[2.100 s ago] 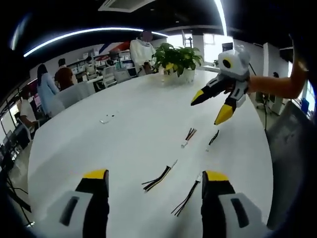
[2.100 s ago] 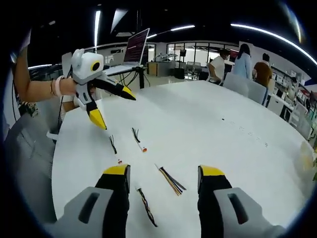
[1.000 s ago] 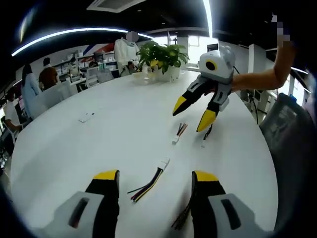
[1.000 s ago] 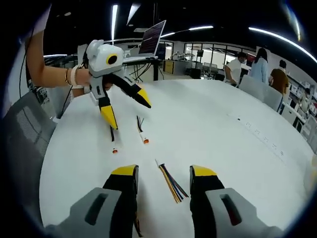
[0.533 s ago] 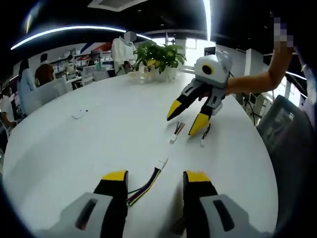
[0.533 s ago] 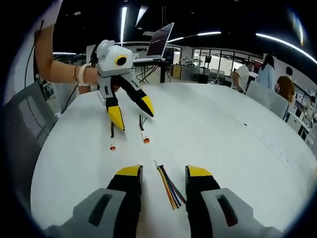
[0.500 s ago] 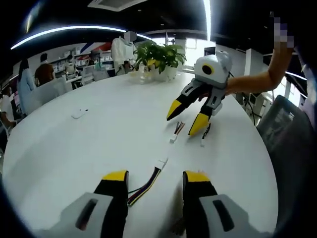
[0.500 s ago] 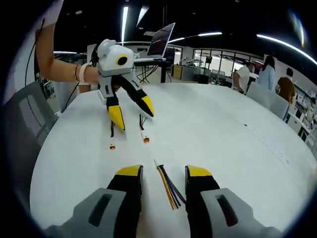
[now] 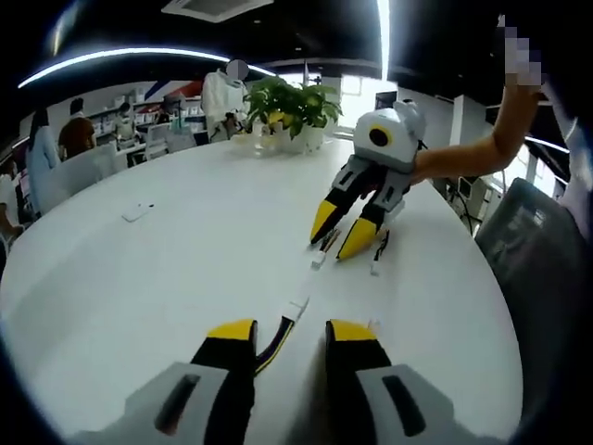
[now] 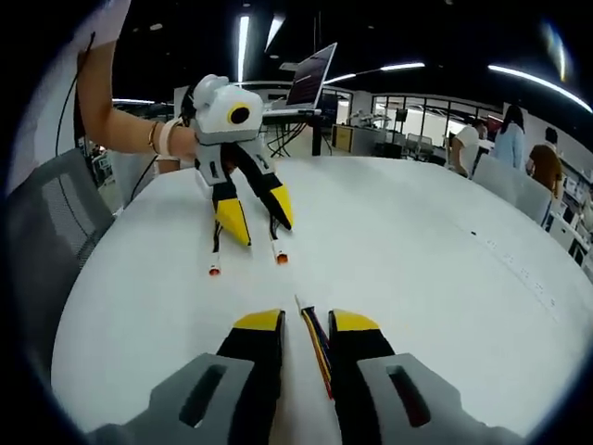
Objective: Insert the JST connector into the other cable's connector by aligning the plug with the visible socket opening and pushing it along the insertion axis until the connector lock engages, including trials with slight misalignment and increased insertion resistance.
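White counter [image 9: 167, 269]: carries every cable.
Left hand-held gripper [image 9: 289, 336]: narrow around multicoloured cable [image 9: 278, 329]; contact unclear.
Right hand-held gripper [image 10: 307, 324]: narrow around striped cable [image 10: 318, 341].
Right gripper view: orange-tipped plugs [image 10: 215, 270].
Left gripper view: potted plant [image 9: 292, 111].

My left tongs [image 9: 288, 336] had two black jaws capped with yellow tips, each set in a grey housing with a dark oblong slot. My right tongs [image 10: 306, 324] were built the same: black jaws, yellow caps, grey shells with slotted recesses. Seen from across, each tool carried a rounded white-grey head with a yellow-ringed dark lens. My arm was bare, and I wore a bracelet [image 10: 156, 137] at the left wrist.
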{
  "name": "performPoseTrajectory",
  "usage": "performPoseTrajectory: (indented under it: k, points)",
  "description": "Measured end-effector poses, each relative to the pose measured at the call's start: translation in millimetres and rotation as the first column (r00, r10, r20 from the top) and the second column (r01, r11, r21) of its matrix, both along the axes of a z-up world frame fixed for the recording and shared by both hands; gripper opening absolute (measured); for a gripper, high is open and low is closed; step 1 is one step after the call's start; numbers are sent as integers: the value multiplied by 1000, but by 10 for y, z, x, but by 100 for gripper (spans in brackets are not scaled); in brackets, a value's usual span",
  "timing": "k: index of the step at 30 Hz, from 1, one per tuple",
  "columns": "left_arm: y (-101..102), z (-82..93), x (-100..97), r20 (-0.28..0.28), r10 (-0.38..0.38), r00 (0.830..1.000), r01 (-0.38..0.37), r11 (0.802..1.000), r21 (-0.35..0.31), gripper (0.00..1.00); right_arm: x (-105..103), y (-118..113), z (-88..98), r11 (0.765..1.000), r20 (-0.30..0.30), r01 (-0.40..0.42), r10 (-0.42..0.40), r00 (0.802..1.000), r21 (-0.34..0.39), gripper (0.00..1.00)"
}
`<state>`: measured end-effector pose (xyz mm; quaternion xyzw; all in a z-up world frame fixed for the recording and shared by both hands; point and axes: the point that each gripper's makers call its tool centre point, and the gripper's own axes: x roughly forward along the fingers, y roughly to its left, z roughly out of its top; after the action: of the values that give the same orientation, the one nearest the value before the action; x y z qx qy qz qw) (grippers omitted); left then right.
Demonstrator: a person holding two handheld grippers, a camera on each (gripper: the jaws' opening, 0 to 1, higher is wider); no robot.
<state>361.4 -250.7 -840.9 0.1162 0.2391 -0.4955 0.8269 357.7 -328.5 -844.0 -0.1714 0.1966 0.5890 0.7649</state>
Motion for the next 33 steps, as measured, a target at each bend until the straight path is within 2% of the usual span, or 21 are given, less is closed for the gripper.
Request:
performPoseTrajectory:
  k: [6,12,21,33]
  points:
    - [-2,-64,-14,0,-17,1000,17,1000,18,21,60,-10,-36,1000,-2,-9,9,1000,7,13]
    - [2,-53,7,20,-25,999,24,1000,19,16,59,6,-61,1000,-5,-18,18,1000,18,13]
    - [-24,-46,20,43,-49,998,48,999,18,14,41,66,-69,999,-5,-29,30,1000,30,10]
    - [-65,-27,41,62,-43,997,43,999,3,10,56,90,-76,998,-2,-34,34,999,48,8]
